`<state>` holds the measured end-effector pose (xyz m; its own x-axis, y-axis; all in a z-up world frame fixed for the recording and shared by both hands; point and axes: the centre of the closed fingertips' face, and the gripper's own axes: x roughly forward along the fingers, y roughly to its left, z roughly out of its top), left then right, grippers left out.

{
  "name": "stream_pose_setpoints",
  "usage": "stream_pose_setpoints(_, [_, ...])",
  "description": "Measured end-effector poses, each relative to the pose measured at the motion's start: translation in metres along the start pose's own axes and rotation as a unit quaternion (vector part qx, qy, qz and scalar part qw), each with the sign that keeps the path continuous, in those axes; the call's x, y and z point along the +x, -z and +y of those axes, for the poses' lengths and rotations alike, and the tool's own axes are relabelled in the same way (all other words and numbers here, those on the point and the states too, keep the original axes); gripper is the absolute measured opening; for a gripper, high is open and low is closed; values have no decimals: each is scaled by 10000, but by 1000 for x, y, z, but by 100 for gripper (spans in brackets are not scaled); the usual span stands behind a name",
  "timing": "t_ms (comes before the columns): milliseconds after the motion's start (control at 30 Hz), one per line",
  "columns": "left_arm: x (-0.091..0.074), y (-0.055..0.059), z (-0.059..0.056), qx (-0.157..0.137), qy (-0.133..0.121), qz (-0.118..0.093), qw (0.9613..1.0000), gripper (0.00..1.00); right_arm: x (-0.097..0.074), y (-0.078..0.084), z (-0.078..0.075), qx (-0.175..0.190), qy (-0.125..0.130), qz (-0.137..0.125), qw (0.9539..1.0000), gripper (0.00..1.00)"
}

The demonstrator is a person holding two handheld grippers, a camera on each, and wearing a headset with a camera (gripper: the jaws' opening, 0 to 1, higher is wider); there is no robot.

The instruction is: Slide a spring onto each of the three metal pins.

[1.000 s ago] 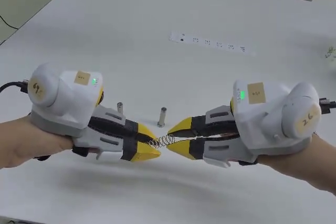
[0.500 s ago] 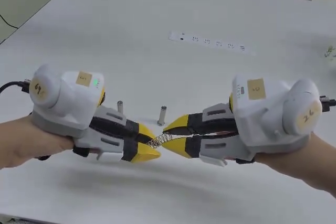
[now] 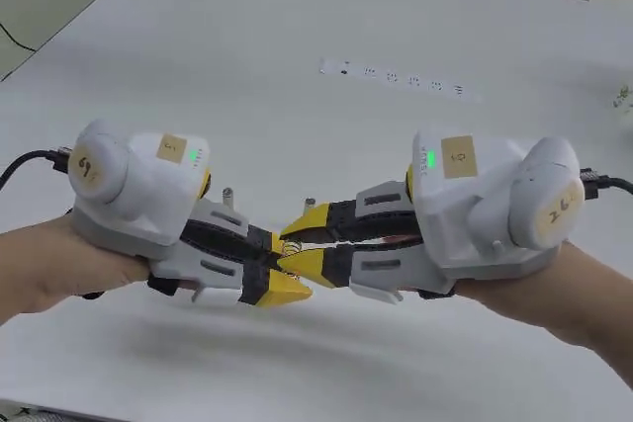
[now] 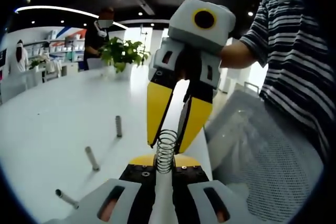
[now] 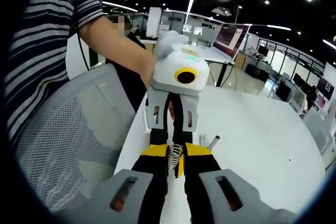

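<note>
A small steel spring (image 4: 165, 150) is held between my two grippers, which meet tip to tip above the white table. My left gripper (image 4: 163, 162) is shut on the spring's near end. My right gripper (image 4: 169, 142) comes in from the opposite side, its yellow fingers (image 4: 156, 109) pressed against the spring's other end. In the right gripper view the spring (image 5: 174, 157) sits between the right gripper's (image 5: 176, 153) yellow tips. From the head view the spring (image 3: 291, 245) is mostly hidden by the jaws. Three metal pins (image 4: 118, 126) (image 4: 92, 158) (image 4: 67, 198) are on the table just behind the tips, two upright and one lying down.
A white power strip (image 3: 391, 80) lies farther back on the table (image 3: 247, 66). A mesh chair back (image 5: 68, 129) and a striped sleeve (image 4: 294, 51) are close behind the grippers. A potted plant (image 4: 123, 53) stands at the table's far end.
My right gripper has moved left onto the spring and closed in on it, so the two sets of tips now meet. The left gripper has stayed put, still holding the spring.
</note>
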<state>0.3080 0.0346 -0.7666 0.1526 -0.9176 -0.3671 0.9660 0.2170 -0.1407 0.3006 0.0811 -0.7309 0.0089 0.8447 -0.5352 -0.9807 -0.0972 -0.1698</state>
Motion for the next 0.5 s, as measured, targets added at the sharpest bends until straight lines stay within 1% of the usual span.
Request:
stream_pose_setpoints(200, [-4, -1, 2, -3, -65, -45, 10000, 2, -2, -2, -2, 162, 114, -170, 9997, 7])
stream_pose_setpoints(300, [-4, -2, 3, -22, -85, -66, 9999, 2, -3, -2, -2, 74, 169, -177, 9997, 7])
stream_pose_setpoints(367, [-3, -1, 2, -26, -82, -53, 9999, 2, -3, -1, -1, -51, 177, -148, 9997, 7])
stream_pose_setpoints(500, [-1, 0, 0, -70, -59, -22, 10000, 2, -3, 0, 0, -83, 167, -129, 9997, 7])
